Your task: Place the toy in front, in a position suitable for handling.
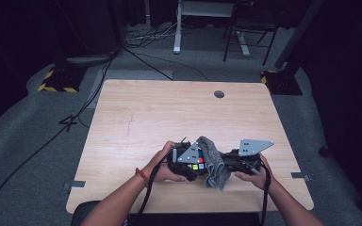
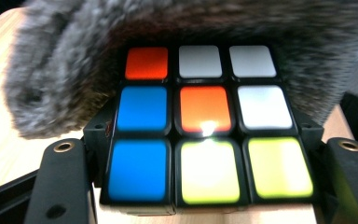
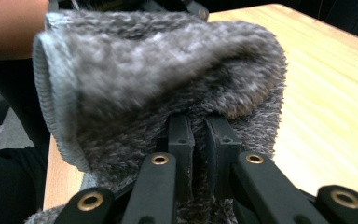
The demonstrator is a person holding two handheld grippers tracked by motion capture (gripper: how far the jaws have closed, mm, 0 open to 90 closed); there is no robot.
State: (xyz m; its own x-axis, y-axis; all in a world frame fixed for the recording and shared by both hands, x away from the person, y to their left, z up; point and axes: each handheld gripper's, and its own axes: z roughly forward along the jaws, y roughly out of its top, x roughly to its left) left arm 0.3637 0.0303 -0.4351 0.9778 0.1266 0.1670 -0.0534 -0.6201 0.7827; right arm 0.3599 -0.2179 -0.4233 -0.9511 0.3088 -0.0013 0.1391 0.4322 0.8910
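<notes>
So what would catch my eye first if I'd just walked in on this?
Probably the colourful puzzle cube, clamped in the left hand-held gripper near the front edge of the wooden table. Next, the fuzzy grey cloth, pinched by the right hand-held gripper and draped against the cube.

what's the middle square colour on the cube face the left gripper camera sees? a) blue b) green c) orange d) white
c: in the left gripper view the cube shows an orange centre square, with blue to its left and white to its right, while the grey fuzzy cloth drapes over the top.
</notes>
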